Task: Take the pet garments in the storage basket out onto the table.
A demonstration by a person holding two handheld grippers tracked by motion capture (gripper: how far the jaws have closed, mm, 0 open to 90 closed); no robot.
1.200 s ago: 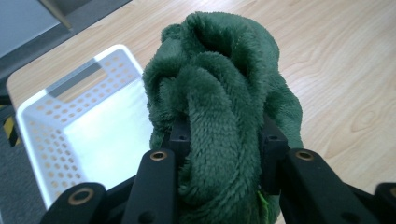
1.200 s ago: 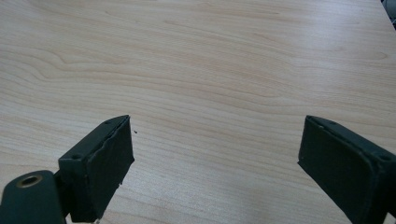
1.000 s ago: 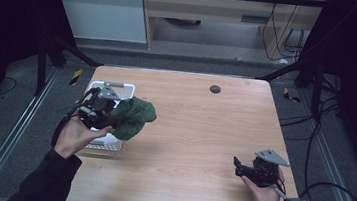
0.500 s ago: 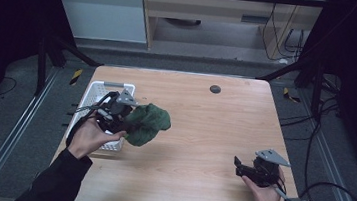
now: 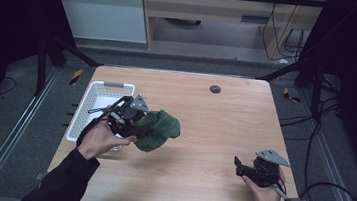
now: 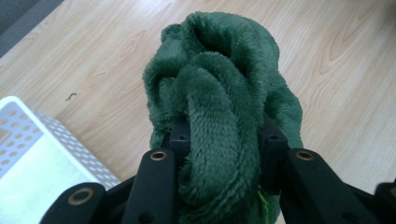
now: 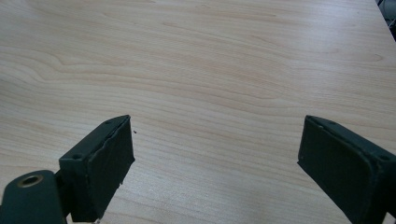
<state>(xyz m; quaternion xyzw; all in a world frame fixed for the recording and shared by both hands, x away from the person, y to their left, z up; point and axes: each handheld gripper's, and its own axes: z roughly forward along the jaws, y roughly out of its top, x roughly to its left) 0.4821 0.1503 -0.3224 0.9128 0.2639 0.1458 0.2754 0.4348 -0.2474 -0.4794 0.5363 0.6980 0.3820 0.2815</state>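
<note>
High view | left hand-held gripper pinching green cloth | right hand-held gripper spread | lower cloth gently ahead onto bench, then release

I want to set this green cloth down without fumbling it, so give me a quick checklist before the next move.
1. Grip: left gripper jaws clamp a fold of the green fleece cloth: ok.
2. Cloth clear of the white basket: it hangs over the wooden table, beside the basket: ok.
3. Landing spot: bare wood under and ahead of the cloth: ok.
4. Right gripper: jaws wide apart, nothing between them, near the table's right front: ok.
5. Whether the cloth's lower edge already touches the table: cannot tell.
</note>
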